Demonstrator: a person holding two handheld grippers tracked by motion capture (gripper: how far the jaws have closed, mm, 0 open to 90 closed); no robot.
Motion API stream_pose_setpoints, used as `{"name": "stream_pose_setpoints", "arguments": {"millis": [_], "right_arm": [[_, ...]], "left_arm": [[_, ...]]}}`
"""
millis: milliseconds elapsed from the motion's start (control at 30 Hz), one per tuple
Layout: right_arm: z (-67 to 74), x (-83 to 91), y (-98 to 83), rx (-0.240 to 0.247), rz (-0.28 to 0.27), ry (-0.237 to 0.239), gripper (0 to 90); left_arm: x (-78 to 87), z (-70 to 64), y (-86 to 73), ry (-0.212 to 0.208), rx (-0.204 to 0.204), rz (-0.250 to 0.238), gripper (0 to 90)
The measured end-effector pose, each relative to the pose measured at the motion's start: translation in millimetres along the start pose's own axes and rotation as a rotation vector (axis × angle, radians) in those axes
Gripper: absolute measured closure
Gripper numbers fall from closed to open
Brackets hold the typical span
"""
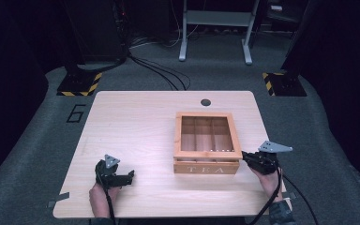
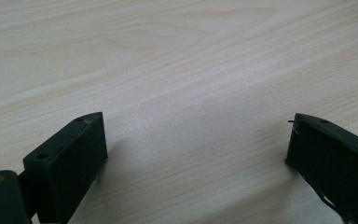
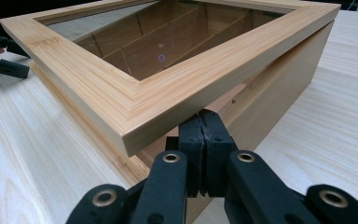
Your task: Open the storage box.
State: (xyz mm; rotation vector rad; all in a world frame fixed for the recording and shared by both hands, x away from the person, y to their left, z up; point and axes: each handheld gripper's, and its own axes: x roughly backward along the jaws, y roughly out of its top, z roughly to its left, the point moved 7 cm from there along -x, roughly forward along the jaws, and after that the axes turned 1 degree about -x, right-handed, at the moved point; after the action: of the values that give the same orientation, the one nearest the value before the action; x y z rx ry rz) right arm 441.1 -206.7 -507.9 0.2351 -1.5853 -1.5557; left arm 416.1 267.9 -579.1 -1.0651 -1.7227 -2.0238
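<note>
The square wooden tea box with a glass window lid (image 1: 207,143) stands on the light wooden tabletop (image 1: 136,126), right of the middle, and its front wall with the letters TEA faces the person. Through the glass, wooden dividers inside are visible. The lid is a little raised on the near right side: in the right claw view a gap shows between the lid frame (image 3: 168,100) and the box body under it.

The right claw (image 1: 244,155) is at the front right corner of the box. Its 2 black jaws are pressed together with nothing between them, and their tips sit in this gap, just below the lid edge (image 3: 204,122). If the tips touch the lid from under, I cannot tell for sure.

The left claw (image 1: 130,176) rests low over the tabletop near the front left, well apart from the box. Its 2 jaws stand wide open, with bare wood between them (image 2: 196,149), and it holds nothing.
</note>
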Motion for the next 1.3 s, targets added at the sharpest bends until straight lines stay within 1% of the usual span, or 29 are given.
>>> {"name": "stream_pose_setpoints", "arguments": {"millis": [133,167,233,267,333,367,400,433,467,567,633,667,700,800,833,867,900,933,967,1000,1067,1100,1133,1167,1200,1233,1267,1300], "right_arm": [[1.0,2.2,-1.4,-0.005,0.004,-0.005,87.5],[0.5,3.0,-2.1,0.004,0.004,-0.001,87.4],[0.8,5.0,-3.5,-0.014,-0.002,-0.002,87.3],[0.4,6.1,-4.2,-0.010,-0.003,-0.001,87.3],[-3.2,5.8,-12.2,0.015,0.051,-0.051,86.8],[-3.2,5.8,-12.2,0.015,0.051,-0.051,86.8],[-5.1,5.2,-16.0,0.005,0.053,-0.051,86.6],[-6.2,6.1,-19.0,-0.022,0.036,-0.027,86.4],[-7.7,7.4,-23.7,-0.024,0.039,-0.040,86.3],[-8.5,8.1,-28.5,-0.035,0.041,-0.039,86.1],[-10.8,8.5,-38.0,-0.044,0.059,-0.060,85.9],[-13.1,9.1,-46.2,-0.047,0.079,-0.071,85.5],[-13.1,9.1,-46.2,-0.047,0.079,-0.071,85.5],[-16.3,11.5,-58.7,-0.044,0.109,-0.119,84.6],[-17.1,12.7,-61.2,-0.035,0.119,-0.128,84.2],[-16.9,13.0,-61.8,-0.035,0.118,-0.128,84.1],[-17.4,13.5,-62.0,-0.027,0.120,-0.140,83.7],[-18.7,13.8,-64.0,-0.002,0.135,-0.163,82.8],[-18.9,13.4,-66.4,-0.014,0.149,-0.168,82.0],[-19.8,12.7,-68.4,-0.013,0.162,-0.181,81.1],[-18.0,10.4,-71.4,0.011,0.188,-0.196,79.7],[-17.3,8.7,-72.3,0.032,0.205,-0.207,78.4],[-16.7,8.2,-72.1,0.040,0.203,-0.217,76.7],[-17.5,8.4,-72.2,0.029,0.203,-0.216,75.5],[-17.6,8.7,-72.2,0.008,0.203,-0.202,72.4],[-17.6,8.7,-72.2,0.008,0.203,-0.202,72.4],[-19.0,8.5,-71.8,-0.008,0.201,-0.193,62.3],[-19.3,8.5,-71.9,-0.004,0.203,-0.195,59.2]], "left_arm": [[0.0,0.0,0.0,0.000,0.000,0.000,4.7],[0.0,0.0,0.0,0.000,0.000,0.000,4.7],[0.0,0.0,0.0,0.000,0.000,0.000,4.7],[0.0,0.0,0.0,0.000,0.000,0.000,4.7],[0.0,0.0,-0.1,0.000,0.000,0.001,4.7],[0.0,0.0,-0.1,0.000,0.000,0.001,4.7],[0.0,0.0,0.1,0.001,-0.001,0.000,4.7],[0.0,0.0,0.0,0.001,0.000,0.000,4.7],[0.0,0.0,0.1,0.000,0.000,0.000,4.7],[0.0,-0.1,0.1,0.000,0.000,0.000,4.7],[0.0,0.0,0.1,0.001,-0.001,0.000,4.7],[0.0,0.0,0.2,0.001,0.000,-0.001,4.7],[0.0,0.0,0.2,0.001,0.000,-0.001,4.7],[0.0,-0.1,0.2,0.001,0.000,0.000,4.7],[0.0,-0.1,0.2,0.001,0.000,0.000,4.7],[0.0,-0.1,0.2,0.001,0.000,0.000,4.7],[0.0,-0.1,0.2,0.001,-0.001,0.000,4.7],[0.0,-0.2,0.1,0.001,0.000,0.000,4.7],[0.0,-0.2,0.1,0.001,0.000,0.000,4.7],[0.0,-0.1,0.0,0.001,-0.001,0.000,4.7],[0.1,-0.1,-0.1,0.001,-0.002,0.001,4.7],[0.1,-0.1,-0.1,0.001,-0.002,0.001,4.7],[0.1,-0.1,-0.2,0.001,-0.003,0.001,4.7],[0.1,-0.2,-0.1,0.002,-0.002,-0.001,4.7],[0.1,-0.1,-0.1,0.002,-0.003,0.000,4.7],[0.1,-0.1,-0.1,0.002,-0.003,0.000,4.7],[0.0,-0.2,-0.1,0.001,-0.002,-0.001,4.7],[0.0,-0.2,-0.1,0.001,-0.002,-0.001,4.7]]}}
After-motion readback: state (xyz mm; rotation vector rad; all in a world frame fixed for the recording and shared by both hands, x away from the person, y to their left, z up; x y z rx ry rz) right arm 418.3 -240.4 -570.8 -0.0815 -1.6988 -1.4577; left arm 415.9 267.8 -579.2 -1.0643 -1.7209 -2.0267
